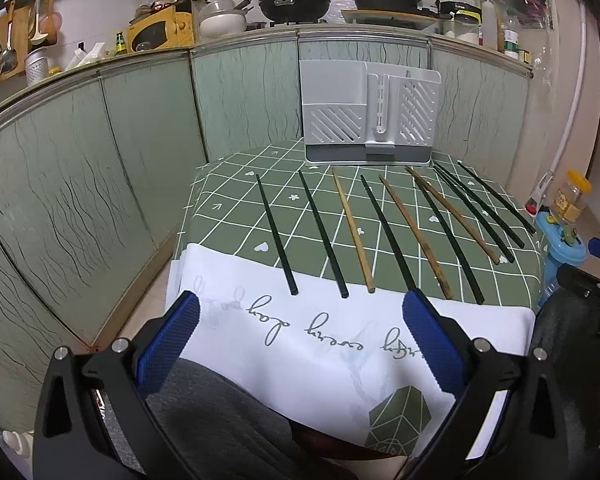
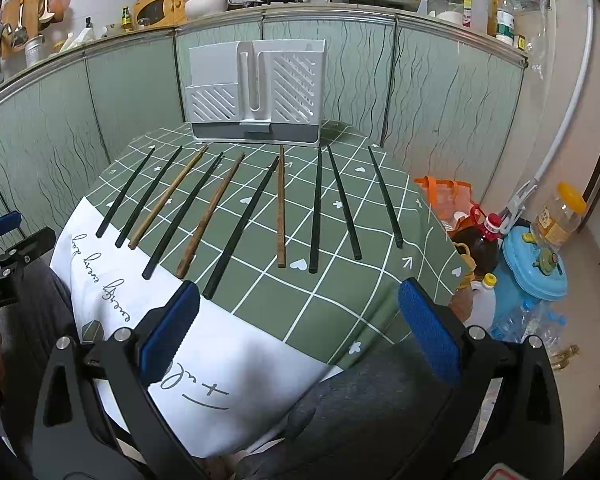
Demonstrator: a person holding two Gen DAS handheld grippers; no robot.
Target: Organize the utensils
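Several chopsticks lie fanned out on the green checked tablecloth (image 1: 324, 208) (image 2: 340, 292); most are black chopsticks (image 1: 277, 234) (image 2: 315, 212) and three are brown wooden chopsticks (image 1: 353, 230) (image 2: 281, 205). A white slotted utensil holder (image 1: 370, 112) (image 2: 256, 94) stands upright at the table's far edge. My left gripper (image 1: 300, 338) hovers open over the near white part of the cloth, short of the chopstick ends. Also open and holding nothing, my right gripper (image 2: 298, 334) hangs over the near right part of the table.
Green cabinet fronts (image 1: 100, 168) wrap behind and left of the table. A blue container, an oil bottle (image 2: 482, 246) and a jar (image 2: 558, 216) crowd the floor at the right. The person's grey-clad legs (image 2: 372, 412) sit under the near table edge.
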